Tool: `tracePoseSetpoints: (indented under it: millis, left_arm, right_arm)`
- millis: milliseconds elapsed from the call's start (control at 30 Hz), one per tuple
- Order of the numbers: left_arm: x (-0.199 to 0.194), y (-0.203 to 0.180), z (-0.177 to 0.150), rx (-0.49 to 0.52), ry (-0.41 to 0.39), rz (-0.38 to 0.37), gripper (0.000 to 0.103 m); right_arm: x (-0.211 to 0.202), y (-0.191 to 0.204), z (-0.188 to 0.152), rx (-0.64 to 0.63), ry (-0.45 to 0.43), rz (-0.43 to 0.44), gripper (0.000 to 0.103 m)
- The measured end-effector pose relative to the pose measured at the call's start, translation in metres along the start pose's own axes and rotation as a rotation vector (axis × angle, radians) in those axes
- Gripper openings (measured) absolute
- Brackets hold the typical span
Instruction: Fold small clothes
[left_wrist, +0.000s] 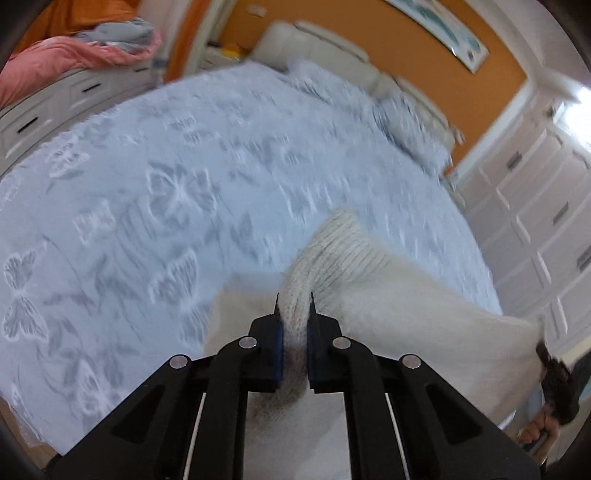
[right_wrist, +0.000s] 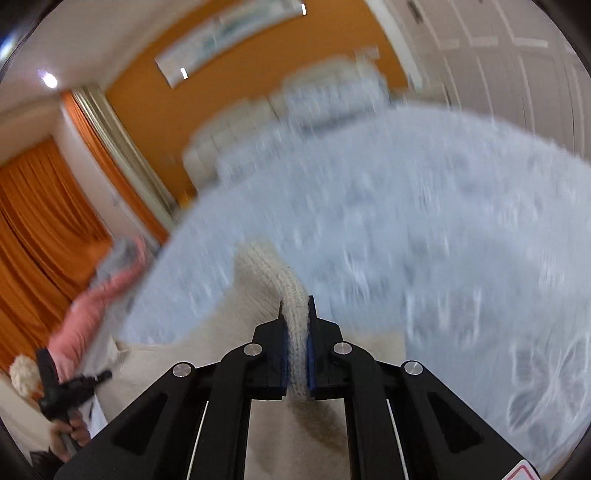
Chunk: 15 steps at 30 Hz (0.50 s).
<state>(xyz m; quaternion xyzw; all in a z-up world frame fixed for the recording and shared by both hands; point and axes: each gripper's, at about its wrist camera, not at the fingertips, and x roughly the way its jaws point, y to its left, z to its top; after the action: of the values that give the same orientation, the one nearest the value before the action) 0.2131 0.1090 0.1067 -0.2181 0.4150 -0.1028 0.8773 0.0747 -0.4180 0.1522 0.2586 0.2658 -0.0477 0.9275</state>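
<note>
A cream knitted garment (left_wrist: 388, 295) with a ribbed hem hangs above a pale blue bedspread (left_wrist: 166, 184). My left gripper (left_wrist: 294, 301) is shut on a ribbed edge of it. The cloth stretches right to my right gripper (left_wrist: 554, 384), seen at the far right edge. In the right wrist view my right gripper (right_wrist: 295, 306) is shut on another ribbed edge of the garment (right_wrist: 177, 365), and the left gripper (right_wrist: 70, 387) shows at the lower left. Both views are blurred by motion.
The bed (right_wrist: 406, 221) with butterfly-pattern cover fills both views, pillows (left_wrist: 406, 118) and a white headboard at its far end. A pink quilt (left_wrist: 55, 62) lies on white drawers at the left. White wardrobe doors (left_wrist: 535, 221) stand at the right. Orange curtains (right_wrist: 37, 221) hang left.
</note>
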Motion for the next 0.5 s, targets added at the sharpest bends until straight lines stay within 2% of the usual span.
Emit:
tracePoseSetpoints:
  millis: [67, 133, 200, 267, 300, 367, 433, 500]
  left_arm:
    - [0.022, 0.01, 0.006, -0.018, 0.037, 0.038, 0.008]
    - [0.059, 0.017, -0.005, -0.003, 0.127, 0.107, 0.008]
    - [0.093, 0.025, -0.024, 0.041, 0.228, 0.194, 0.008]
    - [0.111, 0.034, -0.039, 0.046, 0.277, 0.24, 0.009]
    - [0.111, 0.036, -0.041, 0.03, 0.265, 0.235, 0.009]
    - [0.11, 0.035, -0.04, 0.025, 0.264, 0.228, 0.01]
    - [0.106, 0.029, -0.037, 0.038, 0.264, 0.223, 0.015]
    - [0.084, 0.014, -0.034, 0.06, 0.223, 0.219, 0.02]
  right_arm:
    - [0.014, -0.01, 0.006, 0.007, 0.004, -0.031, 0.007]
    - [0.055, -0.035, -0.006, 0.052, 0.12, -0.103, 0.007]
    - [0.104, -0.065, -0.034, 0.091, 0.285, -0.197, 0.007]
    - [0.125, -0.073, -0.051, 0.056, 0.366, -0.264, 0.007]
    - [0.128, -0.075, -0.056, 0.051, 0.374, -0.278, 0.007]
    - [0.126, -0.078, -0.058, 0.113, 0.365, -0.246, 0.007]
    - [0.125, -0.077, -0.056, 0.143, 0.386, -0.234, 0.009]
    - [0.111, -0.054, -0.051, 0.07, 0.344, -0.269, 0.016]
